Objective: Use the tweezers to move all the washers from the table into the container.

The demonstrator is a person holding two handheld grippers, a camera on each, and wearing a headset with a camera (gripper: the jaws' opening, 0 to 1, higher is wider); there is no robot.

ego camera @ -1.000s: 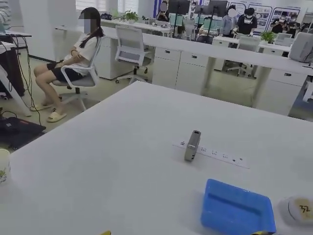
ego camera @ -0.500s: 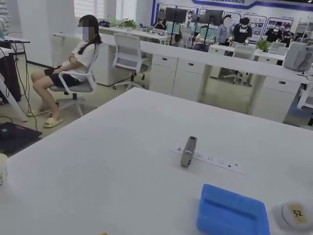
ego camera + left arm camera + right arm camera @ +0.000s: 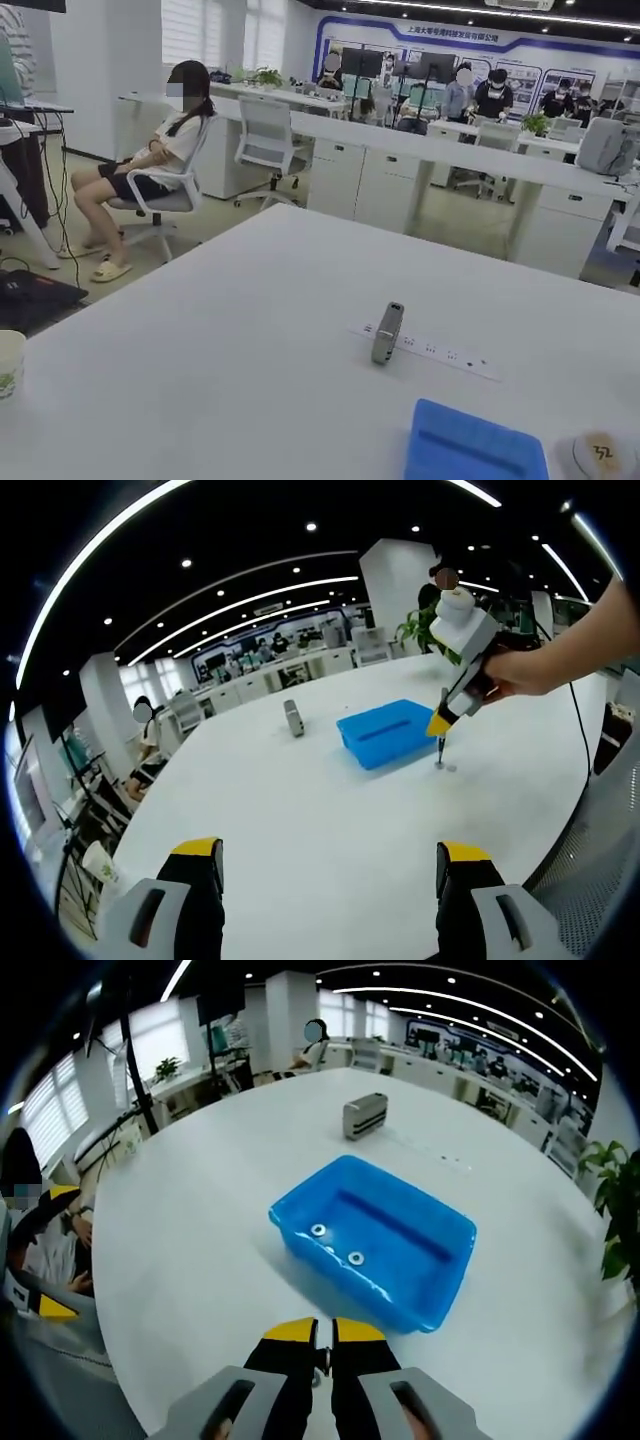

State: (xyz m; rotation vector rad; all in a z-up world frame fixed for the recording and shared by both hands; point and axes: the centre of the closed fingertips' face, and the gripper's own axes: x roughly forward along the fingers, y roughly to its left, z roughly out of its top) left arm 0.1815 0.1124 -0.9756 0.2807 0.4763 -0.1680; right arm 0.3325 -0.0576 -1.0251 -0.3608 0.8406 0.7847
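Observation:
The blue container (image 3: 440,1260) sits on the white table and holds two washers (image 3: 318,1229) near its front wall. My right gripper (image 3: 323,1328) is shut on the tweezers (image 3: 322,1358), just short of the container's near wall. In the left gripper view the right gripper (image 3: 445,723) holds the tweezers (image 3: 441,748) tip down on the table beside the container (image 3: 388,732). A small washer (image 3: 449,768) seems to lie at the tip. My left gripper (image 3: 330,855) stands open over bare table, well back from the container. The container's far part (image 3: 480,448) shows low in the head view.
A grey box-shaped device (image 3: 386,333) stands on a white power strip (image 3: 450,356) beyond the container. A paper cup (image 3: 10,364) is at the table's left edge and a round white object marked 32 (image 3: 600,455) is at the lower right. A person sits on a chair (image 3: 160,200) beyond the table.
The head camera has tilted up, so the container and device sit lower in the picture. Nothing on the table has visibly moved.

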